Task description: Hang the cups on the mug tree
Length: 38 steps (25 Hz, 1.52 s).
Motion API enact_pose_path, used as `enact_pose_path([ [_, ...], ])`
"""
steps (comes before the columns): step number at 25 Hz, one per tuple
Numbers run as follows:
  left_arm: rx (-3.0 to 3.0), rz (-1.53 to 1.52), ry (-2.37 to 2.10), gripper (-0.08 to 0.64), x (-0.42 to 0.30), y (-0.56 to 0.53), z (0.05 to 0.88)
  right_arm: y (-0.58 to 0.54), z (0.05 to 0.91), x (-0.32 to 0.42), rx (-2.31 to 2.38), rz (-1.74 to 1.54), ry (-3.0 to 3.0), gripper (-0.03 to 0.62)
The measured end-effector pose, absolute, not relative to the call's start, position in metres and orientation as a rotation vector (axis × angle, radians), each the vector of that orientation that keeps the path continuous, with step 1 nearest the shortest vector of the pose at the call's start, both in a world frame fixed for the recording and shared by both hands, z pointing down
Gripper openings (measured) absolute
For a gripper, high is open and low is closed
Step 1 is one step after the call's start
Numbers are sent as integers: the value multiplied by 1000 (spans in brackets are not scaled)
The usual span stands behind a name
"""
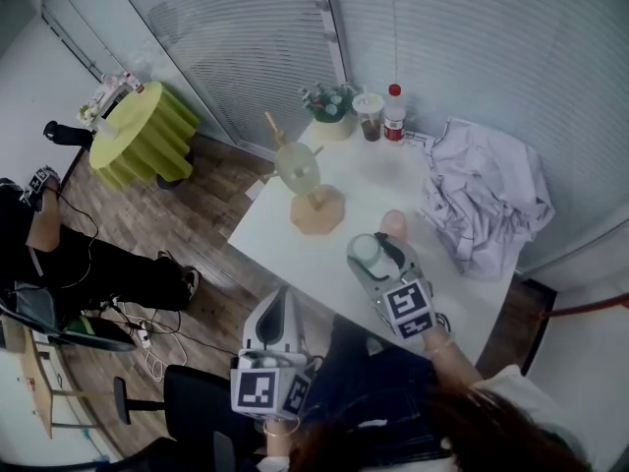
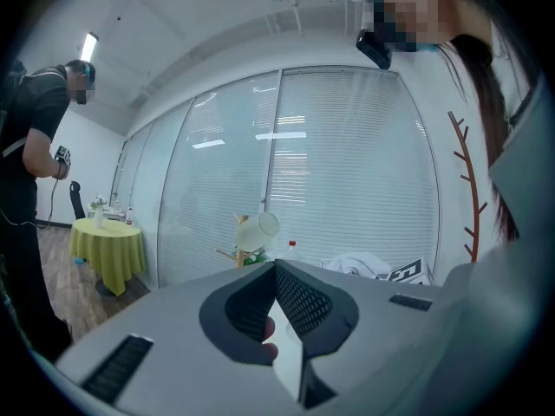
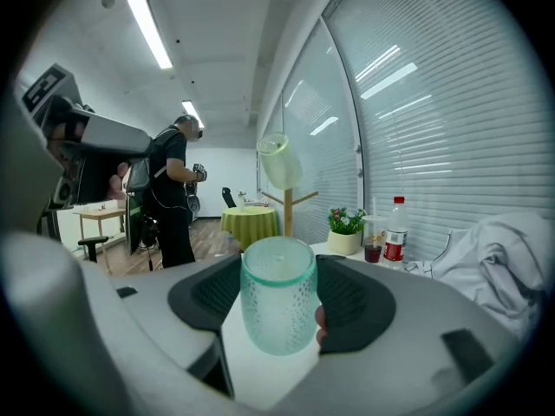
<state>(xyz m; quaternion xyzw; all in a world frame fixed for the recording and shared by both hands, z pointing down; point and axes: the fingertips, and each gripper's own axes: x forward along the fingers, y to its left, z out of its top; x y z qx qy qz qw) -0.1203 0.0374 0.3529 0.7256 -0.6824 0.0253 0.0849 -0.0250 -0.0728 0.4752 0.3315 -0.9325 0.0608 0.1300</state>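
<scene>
Head view: right gripper (image 1: 376, 257) was over the white table (image 1: 285, 244), near the mug tree (image 1: 316, 210), w/ a clear dimpled cup (image 1: 366, 251) in it. A pale green cup (image 1: 298, 165) hung on a peg. Left gripper (image 1: 280, 303) sat off the table edge.

Left gripper view: jaws met at the tips, nothing btwn them.

Right gripper view: jaws clamped on the dimpled cup's sides, tree beyond.
</scene>
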Motion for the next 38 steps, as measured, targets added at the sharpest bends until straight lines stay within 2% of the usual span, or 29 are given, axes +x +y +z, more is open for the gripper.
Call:
enact_pose_path([
  [18,2218,81,-2003,1,-160,-3,345,-120,451,-34,1123,316,-2736,281],
  [38,2287,89,-1935,0,-189,-41,332,-168,409,-30,1352,313,-2732,281],
])
